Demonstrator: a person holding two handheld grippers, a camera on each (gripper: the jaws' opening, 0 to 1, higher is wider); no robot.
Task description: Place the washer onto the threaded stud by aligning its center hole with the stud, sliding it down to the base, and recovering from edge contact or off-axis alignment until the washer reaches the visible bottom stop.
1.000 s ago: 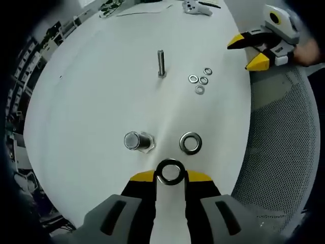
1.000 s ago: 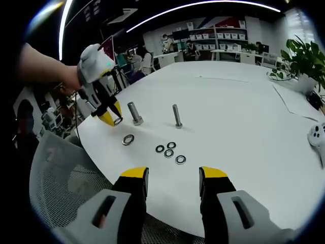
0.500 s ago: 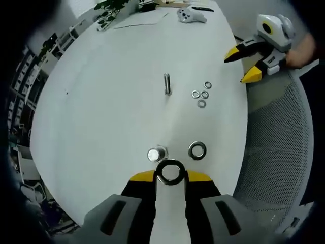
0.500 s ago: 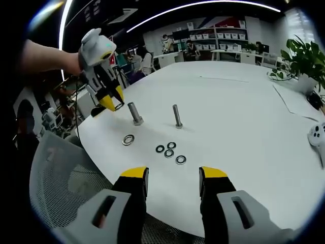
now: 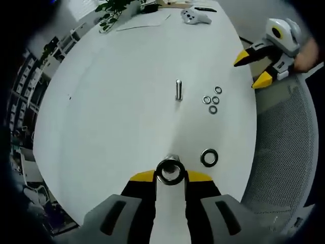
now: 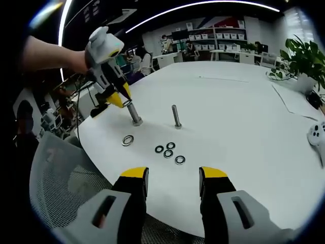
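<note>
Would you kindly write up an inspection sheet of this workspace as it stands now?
Surface: round white table, sheets of paper near its far edge.
Job's things: washer gripped over the thick threaded stud; thin stud standing apart.
Clutter: one large loose washer, four small washers, white controller.
Grippers: left hand-held gripper shut on the washer; right hand-held gripper open, empty.
Cables: nothing seen.
Surroundings: mesh chair, plant, office shelves.
</note>
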